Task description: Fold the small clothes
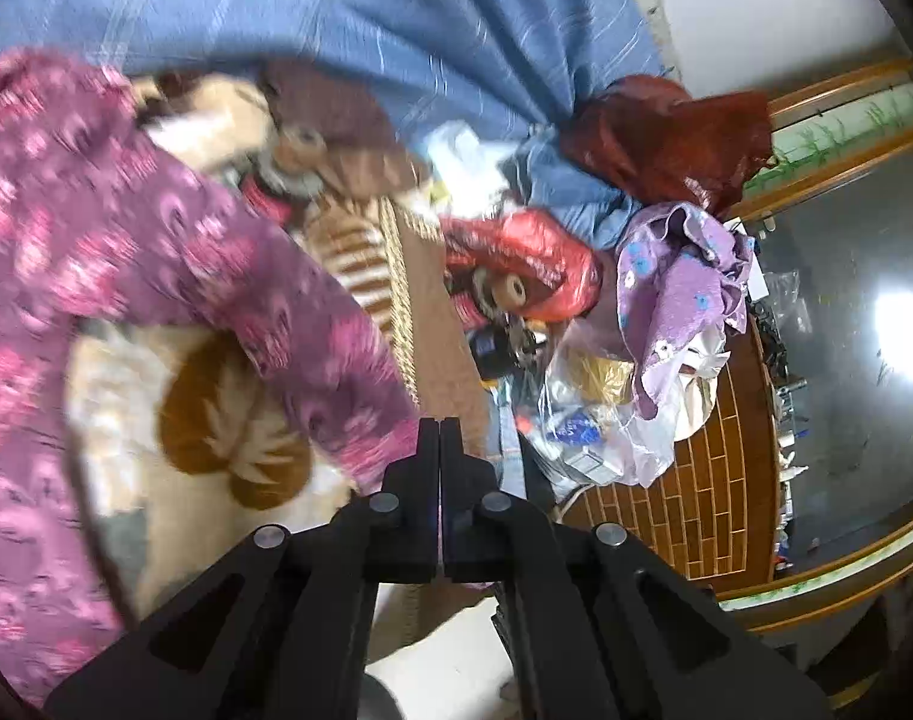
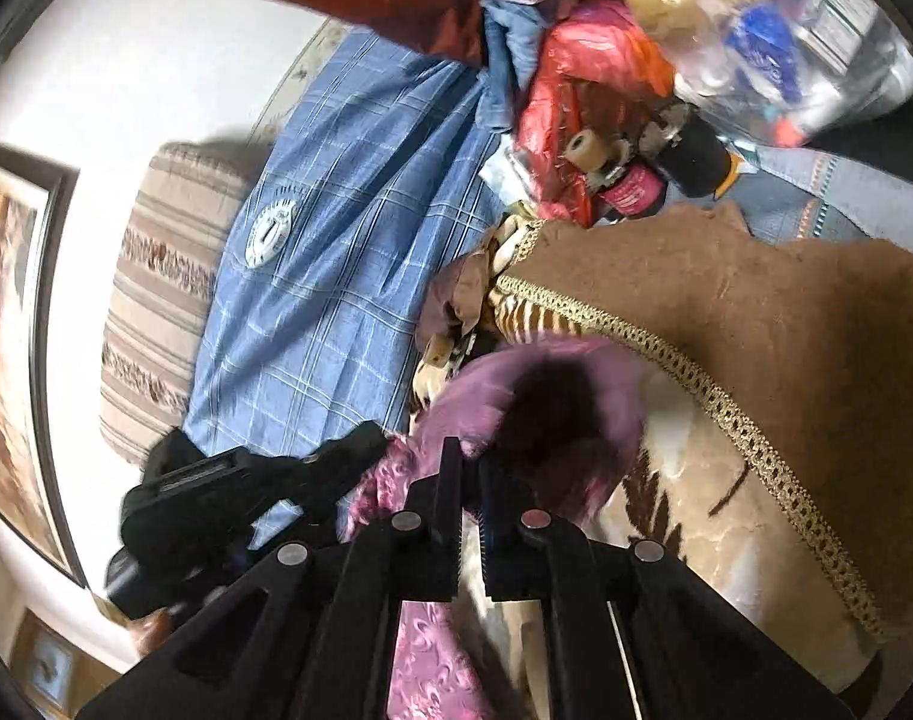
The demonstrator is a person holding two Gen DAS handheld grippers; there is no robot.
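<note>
Both the left gripper [image 1: 439, 438] and right gripper [image 2: 468, 468] are clamped tight on the purple floral-print cloth garment [image 1: 126, 228]. In the left view its long axis sweeps from nine o'clock to the fingers at six.

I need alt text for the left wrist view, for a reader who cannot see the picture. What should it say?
The left gripper, shut, pinches an edge of a blurred pink-purple patterned garment that hangs across the left side, above a cream and brown leaf-pattern blanket. Behind are a blue checked cloth and a pile with a red plastic bag, a lilac garment and thread spools.
</note>
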